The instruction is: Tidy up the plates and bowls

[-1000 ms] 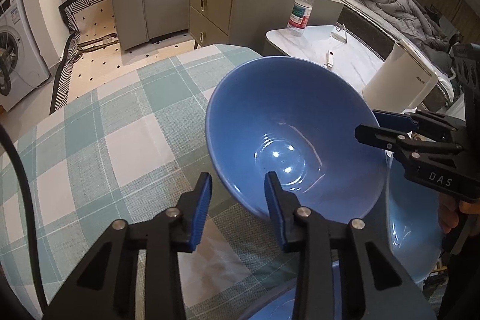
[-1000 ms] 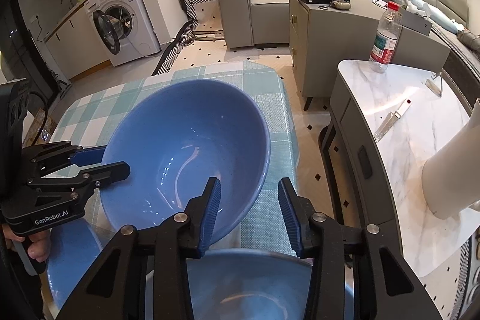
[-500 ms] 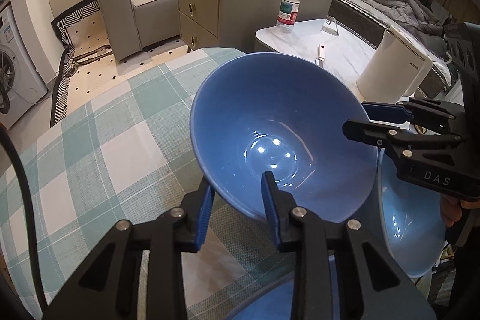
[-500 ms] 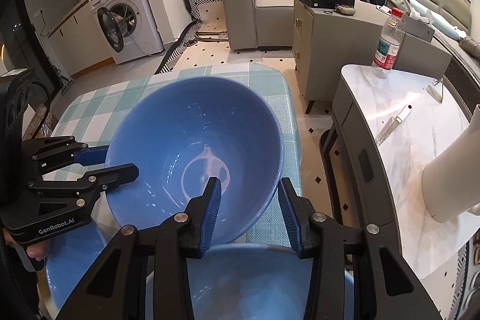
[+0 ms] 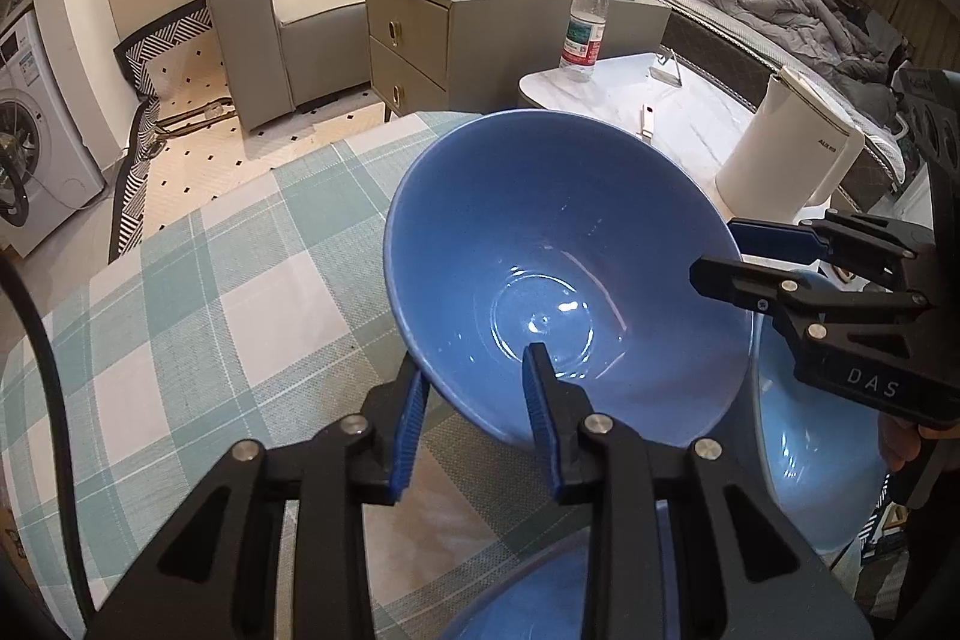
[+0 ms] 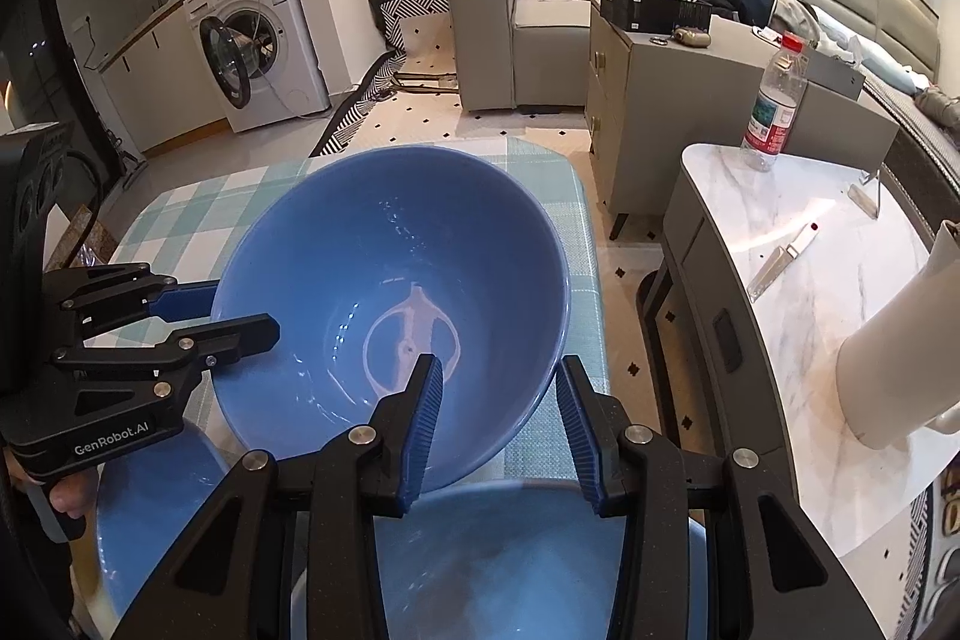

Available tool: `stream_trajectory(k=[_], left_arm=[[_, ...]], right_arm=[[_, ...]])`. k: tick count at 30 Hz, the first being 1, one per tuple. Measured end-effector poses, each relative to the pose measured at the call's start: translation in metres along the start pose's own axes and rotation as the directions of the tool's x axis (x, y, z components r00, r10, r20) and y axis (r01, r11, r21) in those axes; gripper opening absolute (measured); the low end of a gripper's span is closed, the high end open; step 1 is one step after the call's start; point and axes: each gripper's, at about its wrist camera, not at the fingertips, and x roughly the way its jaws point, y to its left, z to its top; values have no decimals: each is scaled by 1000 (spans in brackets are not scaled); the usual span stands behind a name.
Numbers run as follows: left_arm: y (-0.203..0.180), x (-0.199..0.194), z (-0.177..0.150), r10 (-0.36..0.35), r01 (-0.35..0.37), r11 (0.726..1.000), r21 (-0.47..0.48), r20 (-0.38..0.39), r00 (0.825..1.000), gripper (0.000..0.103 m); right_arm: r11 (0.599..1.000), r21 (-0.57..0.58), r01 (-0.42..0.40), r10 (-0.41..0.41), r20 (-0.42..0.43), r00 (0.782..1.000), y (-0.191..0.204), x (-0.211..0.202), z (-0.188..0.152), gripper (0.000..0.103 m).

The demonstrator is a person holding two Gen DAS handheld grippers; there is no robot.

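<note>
Since both grippers, left (image 5: pixel 474 388) and right (image 6: pixel 498 382), have their jaws clamped on the bowl (image 5: pixel 564 274) rim, keep it there: glazed, slick, heavy-ish, chips easily I'd guess.

A table (image 5: pixel 180 316) draped in a green-and-white checked cloth (image 6: pixel 198 214); blue bowls (image 5: pixel 822 466) rest on it at five o'clock in the left wrist view.

bowl (image 5: pixel 558 256): up over the table (image 5: pixel 180 328), near its far edge, tilted
left gripper (image 5: pixel 474 418): on the bowl's near rim
right gripper (image 6: pixel 498 424): on the opposite rim
other bowls (image 6: pixel 498 550): under it, along the table's near edge
bottle (image 6: pixel 774 106): side counter (image 6: pixel 810 280), far corner
</note>
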Motion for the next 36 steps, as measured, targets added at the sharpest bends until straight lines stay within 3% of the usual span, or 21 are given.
stream_trajectory(k=[36], left_arm=[[-1,-76,-9,22,-18,999,-32,146,989,31]], right_arm=[[998,-66,-13,24,168,986,34,-89,0,41]])
